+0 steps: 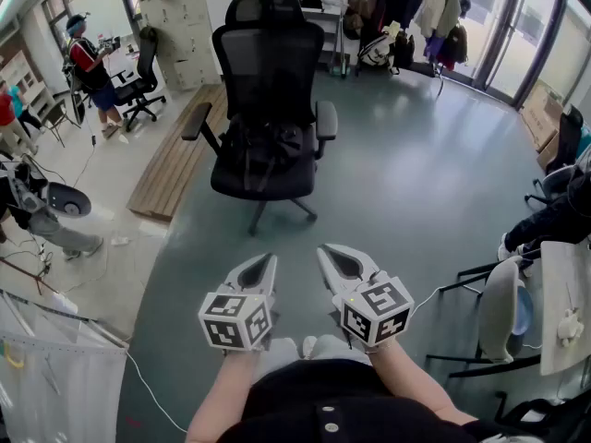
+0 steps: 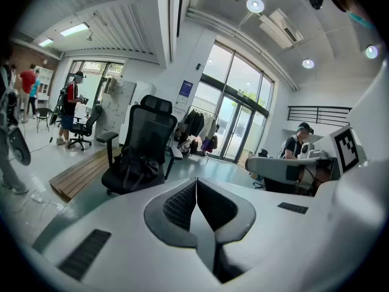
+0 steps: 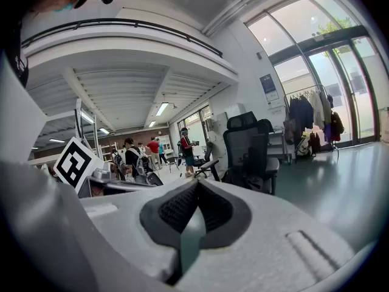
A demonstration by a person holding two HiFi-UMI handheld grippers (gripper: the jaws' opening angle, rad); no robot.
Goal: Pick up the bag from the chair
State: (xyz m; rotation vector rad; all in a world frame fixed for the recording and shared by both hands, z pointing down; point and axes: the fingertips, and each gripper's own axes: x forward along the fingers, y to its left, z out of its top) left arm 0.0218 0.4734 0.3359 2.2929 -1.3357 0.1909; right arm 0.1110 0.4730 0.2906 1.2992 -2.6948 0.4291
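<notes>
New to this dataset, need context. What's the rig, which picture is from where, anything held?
No robot: a person holds a two-finger gripper in each hand. The wide picture comes from a camera on the person's head, looking down at the left gripper and right gripper; the marker cube on each is part of it. The other two pictures come from a camera riding on each gripper, looking along its fingers. In both, the fingers are together with nothing between them, so nothing is held. Ahead on the grey floor stands a black office chair with a black bag on its seat, apart from both grippers. A wooden platform lies left of the chair.
</notes>
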